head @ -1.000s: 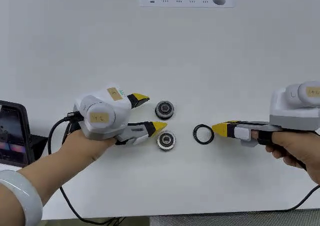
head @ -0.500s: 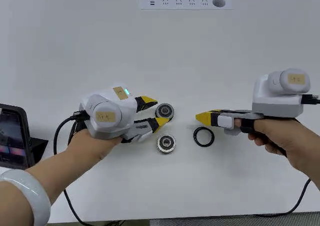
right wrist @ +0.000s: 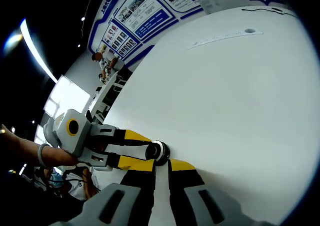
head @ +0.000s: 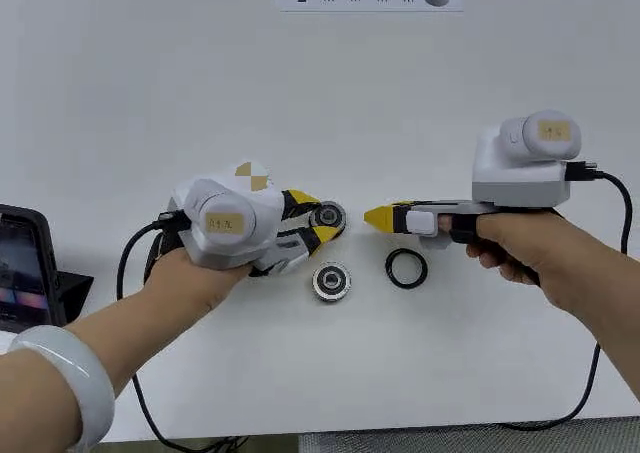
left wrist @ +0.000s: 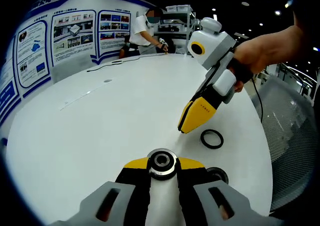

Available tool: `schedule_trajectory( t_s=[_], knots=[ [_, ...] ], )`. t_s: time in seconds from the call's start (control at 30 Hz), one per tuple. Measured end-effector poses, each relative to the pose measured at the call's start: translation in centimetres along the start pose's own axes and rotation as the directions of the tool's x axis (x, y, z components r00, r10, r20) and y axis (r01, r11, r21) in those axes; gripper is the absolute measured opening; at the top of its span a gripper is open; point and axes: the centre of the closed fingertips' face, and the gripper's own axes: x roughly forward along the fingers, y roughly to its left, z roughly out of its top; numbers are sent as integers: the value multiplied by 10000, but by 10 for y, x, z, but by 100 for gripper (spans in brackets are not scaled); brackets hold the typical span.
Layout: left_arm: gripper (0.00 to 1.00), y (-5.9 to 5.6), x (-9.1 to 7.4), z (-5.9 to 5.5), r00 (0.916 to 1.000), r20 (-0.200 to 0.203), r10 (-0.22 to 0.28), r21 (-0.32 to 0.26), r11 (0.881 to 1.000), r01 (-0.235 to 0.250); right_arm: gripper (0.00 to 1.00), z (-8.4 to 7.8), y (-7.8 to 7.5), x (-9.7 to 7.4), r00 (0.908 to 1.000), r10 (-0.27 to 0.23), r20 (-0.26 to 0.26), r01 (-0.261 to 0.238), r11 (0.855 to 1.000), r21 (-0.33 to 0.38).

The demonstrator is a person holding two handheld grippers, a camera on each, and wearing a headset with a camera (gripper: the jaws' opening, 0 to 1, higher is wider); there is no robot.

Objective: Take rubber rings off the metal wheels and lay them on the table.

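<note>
The left gripper (head: pixel 314 216) pinches one metal wheel (head: pixel 328 216) across its rim. At the wheel's 3 o'clock is the right gripper (head: pixel 378 217), its jaws seemingly pressed together on nothing. A second wheel (head: pixel 332 281) lies on the table (head: pixel 450 373) at 6 o'clock, with a loose rubber ring (head: pixel 406 268) at its 3. Such rings are probably light, soft and stretchy, so hook the outer edge and peel it off the stiff, heavier wheel.
</note>
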Motion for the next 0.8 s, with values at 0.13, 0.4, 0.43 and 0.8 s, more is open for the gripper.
schedule_trajectory(
  t_s=[0.13, 0.4, 0.43, 0.8],
  knots=[
    [17, 1, 3, -1, 9999, -120, -19, 57, 10000, 19, 11, 2, 1, 2, 10000, 43, 21, -43, 10000, 32],
    [14, 3, 4, -1, 9999, -147, -34, 164, 9999, 37, 11, 0, 1, 12, 9998, 147, -130, -145, 9998, 164],
    [14, 2, 3, 0, 9999, -140, -47, 195, 9998, 50, 11, 0, 1, 14, 9997, 167, -171, -164, 9997, 165],
    [13, 2, 3, 0, 9999, -103, -102, 226, 9997, 104, 15, -2, 3, 32, 9979, 460, -456, -439, 9979, 466]
  ],
)
